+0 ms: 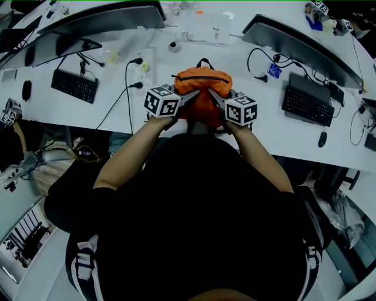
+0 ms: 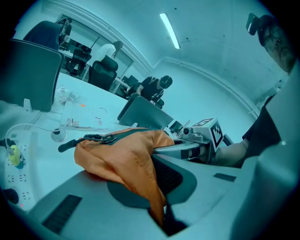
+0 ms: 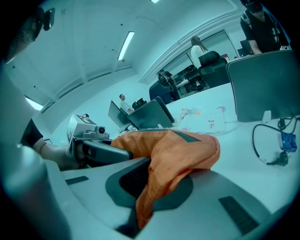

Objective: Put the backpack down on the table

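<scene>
In the head view, the person's dark torso fills the bottom of the frame, nearest the camera, and both bare forearms (image 1: 132, 147) reach up the frame. The left claw (image 1: 189, 97) is pressed together on a fold of the orange backpack (image 1: 202, 81). Its own view shows orange cloth nipped deep between the jaws. The right claw (image 1: 215, 96) is also closed tight, pinching a fold of the same fabric from the other side. The backpack sits bunched between the two at the centre of the frame, over the near edge of the white tabletop (image 1: 276, 132). Whether it rests on the surface I cannot tell. Just beyond it lies a white power strip (image 1: 144, 70). Keyboards (image 1: 74, 86) lie to either side, and monitors (image 1: 106, 17) stand along the top of the frame.
</scene>
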